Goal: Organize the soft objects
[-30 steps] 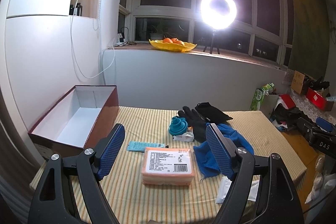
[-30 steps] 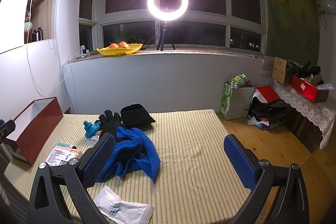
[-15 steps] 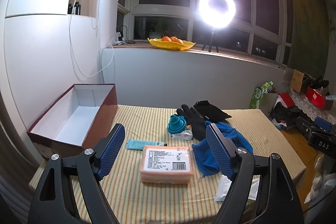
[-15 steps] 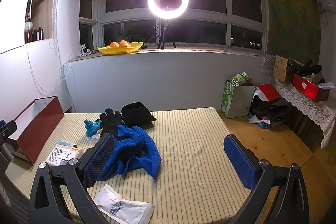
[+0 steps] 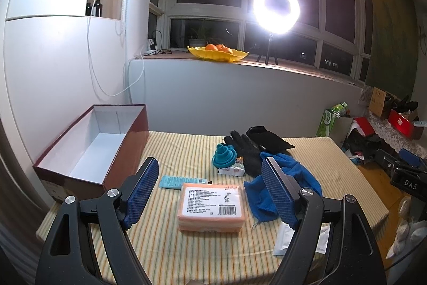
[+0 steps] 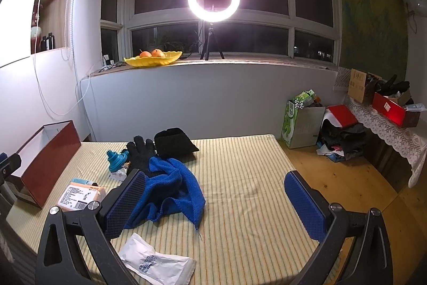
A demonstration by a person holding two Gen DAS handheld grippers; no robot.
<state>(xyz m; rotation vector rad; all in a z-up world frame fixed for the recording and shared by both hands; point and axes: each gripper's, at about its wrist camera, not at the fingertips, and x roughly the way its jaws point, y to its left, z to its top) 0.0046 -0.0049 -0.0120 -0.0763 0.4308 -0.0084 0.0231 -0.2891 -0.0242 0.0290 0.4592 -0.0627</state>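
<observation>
**Two grippers hovering, jaws wide, nothing held**

Two grippers are hanging above a striped table [image 6: 253, 178]. Left gripper [image 5: 210, 191]: jaws are standing wide apart and empty, framing an orange pack [image 5: 212, 206] with a white barcode label, lying flat below them. Right gripper [image 6: 213, 200]: jaws are also gaping wide, gripping nothing, over bare striped cloth.

Soft things are lying loose on the table: a crumpled blue towel [image 6: 170, 188] is sitting just right of the pack, a black glove [image 6: 140, 155] is touching its far edge, and a black pouch [image 6: 173, 142] is lying beside the glove. A white packet [image 6: 156, 259] is resting near the front edge. A teal funnel [image 5: 224, 155] is sitting left of the glove, and a teal tube [image 5: 177, 181] is lying behind the pack.

An open maroon box [image 5: 125, 164] is standing at the table's left end, white interior showing empty.
</observation>
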